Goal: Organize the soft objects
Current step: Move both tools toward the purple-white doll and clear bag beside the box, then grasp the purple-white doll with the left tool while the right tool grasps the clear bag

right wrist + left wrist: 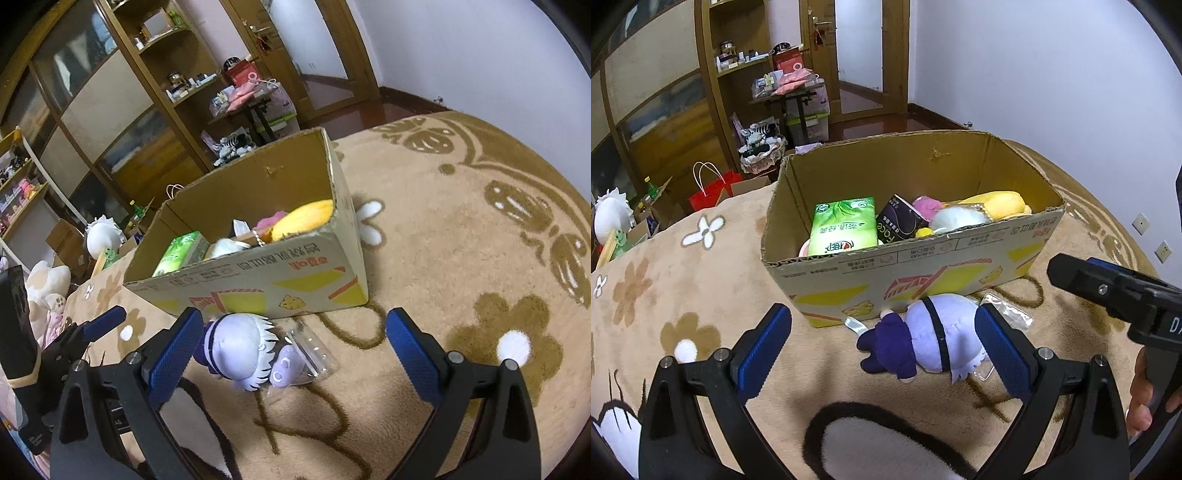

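Where box wall (923, 258) hides contents | plush doll (934, 332) legs unclear

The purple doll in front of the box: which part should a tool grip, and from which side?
Grip the purple doll across its big round head, coming from above with the left tool, already open around it. The head is its widest soft part, and the doll lies flat beside the cardboard box.

Cardboard box (908, 258): 1
Plush doll (923, 345) outside box: 1
Green tissue pack (842, 225) in box: 1
Dark pack (900, 218) in box: 1
Yellow plush (997, 204) in box: 1
Clear plastic bag (310, 354): 1
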Demonstrator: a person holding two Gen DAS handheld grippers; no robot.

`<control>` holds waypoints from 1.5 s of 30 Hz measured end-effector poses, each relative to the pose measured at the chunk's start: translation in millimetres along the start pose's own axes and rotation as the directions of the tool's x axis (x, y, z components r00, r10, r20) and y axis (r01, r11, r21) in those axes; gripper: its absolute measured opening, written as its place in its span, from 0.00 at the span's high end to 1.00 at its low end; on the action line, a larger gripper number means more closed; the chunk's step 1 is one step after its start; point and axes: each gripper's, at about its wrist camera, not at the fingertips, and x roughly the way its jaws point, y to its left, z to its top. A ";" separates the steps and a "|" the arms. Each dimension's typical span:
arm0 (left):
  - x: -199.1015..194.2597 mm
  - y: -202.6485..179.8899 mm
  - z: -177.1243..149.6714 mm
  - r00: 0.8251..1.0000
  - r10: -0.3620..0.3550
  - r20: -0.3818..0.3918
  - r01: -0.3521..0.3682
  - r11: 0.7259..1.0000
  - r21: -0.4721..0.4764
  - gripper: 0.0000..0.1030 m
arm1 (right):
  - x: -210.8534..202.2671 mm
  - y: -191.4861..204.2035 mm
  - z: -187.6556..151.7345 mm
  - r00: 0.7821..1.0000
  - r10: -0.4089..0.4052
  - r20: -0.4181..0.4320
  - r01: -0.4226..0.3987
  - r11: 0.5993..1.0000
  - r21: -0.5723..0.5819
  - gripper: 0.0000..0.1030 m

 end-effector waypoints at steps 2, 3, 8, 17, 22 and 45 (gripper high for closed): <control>2.9 -0.6 -0.1 1.000 -0.001 -0.007 0.001 1.000 0.004 0.04 | 4.8 -2.6 -1.0 1.000 0.003 -0.014 -0.003 1.000 0.011 0.00; 4.8 -1.0 -0.3 1.000 -0.001 -0.011 0.001 1.000 0.005 0.04 | 6.9 -3.5 -1.4 1.000 0.003 -0.020 -0.003 1.000 0.015 0.00; 14.1 -4.5 -1.0 1.000 -0.006 -0.026 0.006 1.000 0.017 0.04 | 17.0 -6.9 -2.8 0.999 0.009 -0.052 -0.007 0.999 0.034 0.04; 28.8 -20.1 -3.1 0.998 -0.043 -0.050 0.047 0.996 0.076 0.04 | 35.1 -12.8 -7.9 0.989 0.063 -0.137 -0.051 0.995 0.087 0.38; 38.5 -36.0 -7.5 0.995 -0.055 -0.079 0.065 0.988 0.138 0.04 | 44.9 -15.5 -10.7 0.982 0.068 -0.174 -0.051 0.994 0.101 0.48; 73.1 -54.2 -19.9 0.985 -0.034 -0.171 0.065 0.981 0.183 0.04 | 75.7 -24.5 -19.1 0.949 0.098 -0.301 -0.050 0.985 0.164 0.70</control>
